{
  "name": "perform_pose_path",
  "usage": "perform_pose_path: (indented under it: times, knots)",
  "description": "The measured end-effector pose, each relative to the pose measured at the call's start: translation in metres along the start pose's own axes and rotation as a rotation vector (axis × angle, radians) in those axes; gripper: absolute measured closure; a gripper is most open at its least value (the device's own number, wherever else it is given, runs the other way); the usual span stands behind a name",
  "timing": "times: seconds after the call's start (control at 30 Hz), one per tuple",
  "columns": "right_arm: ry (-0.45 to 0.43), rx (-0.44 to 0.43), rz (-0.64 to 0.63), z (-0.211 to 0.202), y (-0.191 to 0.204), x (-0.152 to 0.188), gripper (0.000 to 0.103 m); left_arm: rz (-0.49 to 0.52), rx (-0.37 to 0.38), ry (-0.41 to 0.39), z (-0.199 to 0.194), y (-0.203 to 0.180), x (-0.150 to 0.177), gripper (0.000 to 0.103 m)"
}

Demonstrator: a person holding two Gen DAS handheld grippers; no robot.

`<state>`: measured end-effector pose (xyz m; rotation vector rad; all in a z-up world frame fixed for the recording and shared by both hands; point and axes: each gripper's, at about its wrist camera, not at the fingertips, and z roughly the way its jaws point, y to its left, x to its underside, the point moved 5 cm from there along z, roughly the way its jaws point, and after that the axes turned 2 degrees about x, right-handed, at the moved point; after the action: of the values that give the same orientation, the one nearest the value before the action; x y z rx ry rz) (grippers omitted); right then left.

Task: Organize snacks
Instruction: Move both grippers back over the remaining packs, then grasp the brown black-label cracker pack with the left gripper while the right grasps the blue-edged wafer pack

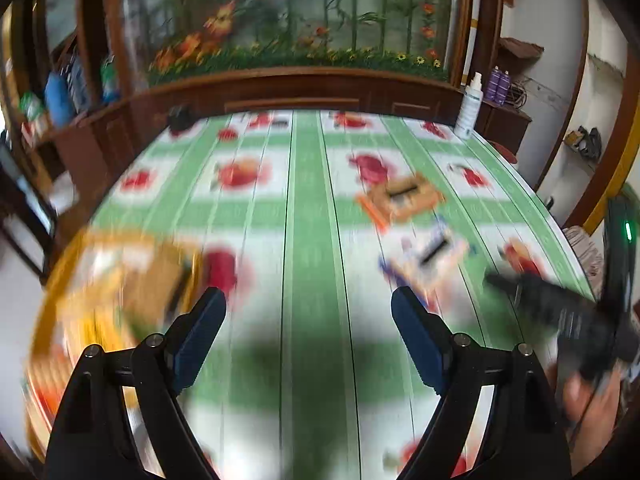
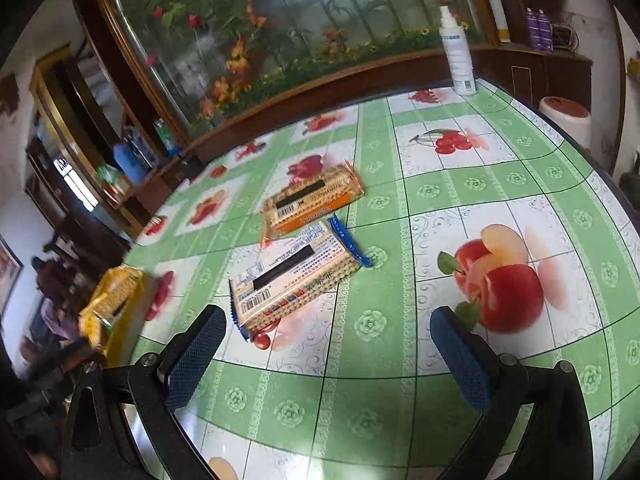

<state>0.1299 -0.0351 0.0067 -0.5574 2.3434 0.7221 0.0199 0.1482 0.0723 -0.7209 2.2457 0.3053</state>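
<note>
Bench (image 2: 500, 200): round, covered by a green-and-white checked cloth printed with fruit. Behind it, a dark wooden cabinet with a flower-painted glass panel (image 2: 280, 32).

Yellow basket (image 1: 52, 300) at the bench's left edge, blurred in the left wrist view, beside the left tongs (image 1: 308, 304). It holds one yellow snack packet (image 2: 114, 300); other contents cannot be told.

Loose packets on the cloth, count two: blue-ended biscuit packet (image 2: 288, 280) just ahead of the right tongs (image 2: 328, 320), nearer their left finger; orange-ended biscuit packet (image 2: 316, 200) just beyond it, apparently touching at one corner.

White spray bottle (image 2: 456, 52), count one, upright at the far edge.

Left tongs: apart, nothing between. Right tongs: apart, nothing between.
</note>
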Motion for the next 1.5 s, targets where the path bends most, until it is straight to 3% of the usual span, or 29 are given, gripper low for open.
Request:
perform_pose_path:
  times: [0.17,0.4,0.5,0.6,0.67,0.73,0.87,0.97,1.1,1.4,1.5]
  knots:
    - [0.057,0.131,-0.007,0.033,0.029,-0.003,0.000,0.018,-0.023,-0.019,0.020,0.001,-0.048,0.018]
    - [0.117,0.331,0.081,0.078,0.041,-0.013,0.000,0.016,-0.001,-0.008,0.047,0.007,-0.067,0.018]
    - [0.114,0.326,0.082,0.088,0.050,-0.018,0.000,0.061,0.003,0.037,0.075,0.002,-0.074,0.018]
    - [0.119,0.333,-0.037,0.093,0.060,-0.021,0.000,0.119,0.005,0.090,0.098,-0.005,-0.076,0.018]
    - [0.181,0.336,-0.089,0.098,0.053,-0.014,0.000,0.156,0.021,0.111,0.108,-0.014,-0.076,0.018]
    - [0.181,0.346,-0.181,0.093,0.046,-0.011,0.000,0.234,0.039,0.137,0.120,-0.030,-0.076,0.018]
    - [0.187,0.413,-0.161,0.065,-0.004,-0.011,0.000,0.372,0.064,0.159,0.140,-0.071,-0.077,0.018]
    - [0.181,0.291,-0.035,0.052,-0.026,-0.013,0.000,0.483,0.063,0.175,0.159,-0.104,-0.073,0.018]
    - [0.159,0.282,-0.080,0.049,-0.025,-0.018,0.000,0.611,0.022,0.201,0.182,-0.132,-0.057,0.017]
    - [0.169,0.282,-0.214,0.071,-0.011,-0.020,0.000,0.364,0.152,0.237,0.197,-0.103,-0.064,0.017]
    - [0.159,0.281,-0.231,0.076,-0.013,-0.023,0.001,0.349,0.161,0.236,0.193,-0.101,-0.060,0.025]
